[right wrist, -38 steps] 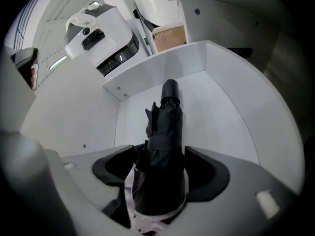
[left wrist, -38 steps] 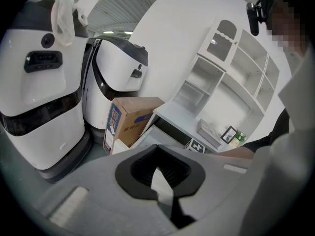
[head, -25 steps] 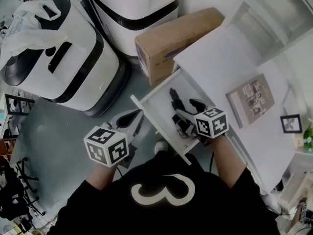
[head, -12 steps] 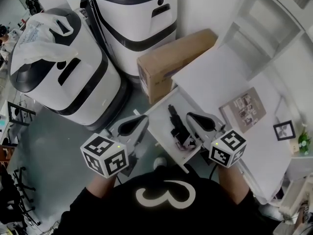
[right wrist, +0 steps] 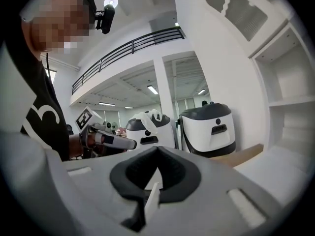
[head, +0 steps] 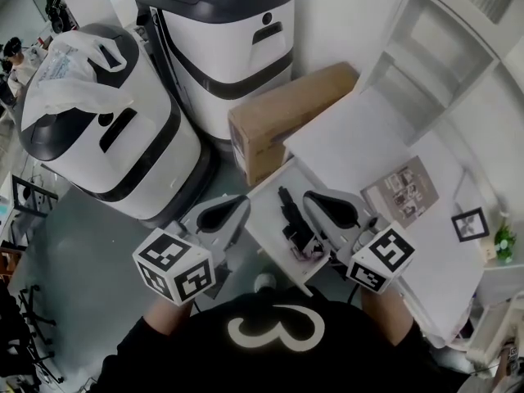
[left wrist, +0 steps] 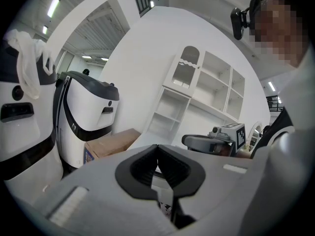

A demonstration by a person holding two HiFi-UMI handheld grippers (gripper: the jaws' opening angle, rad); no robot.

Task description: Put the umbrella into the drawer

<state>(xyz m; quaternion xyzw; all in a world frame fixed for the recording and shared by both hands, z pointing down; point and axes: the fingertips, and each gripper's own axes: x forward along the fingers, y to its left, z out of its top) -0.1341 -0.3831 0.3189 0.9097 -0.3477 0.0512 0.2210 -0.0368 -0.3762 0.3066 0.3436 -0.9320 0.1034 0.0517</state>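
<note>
Pointing level, left tool (left wrist: 157, 149), right tool (right wrist: 157, 150), both closed

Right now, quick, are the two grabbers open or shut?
Left gripper: shut, holding nothing.
Right gripper: shut, holding nothing.

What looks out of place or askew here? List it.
The drawer stands pulled open with the black umbrella lying inside it. A white plastic bag is draped over the top of the white machine nearest the person. Nothing looks spilled or damaged.
</note>
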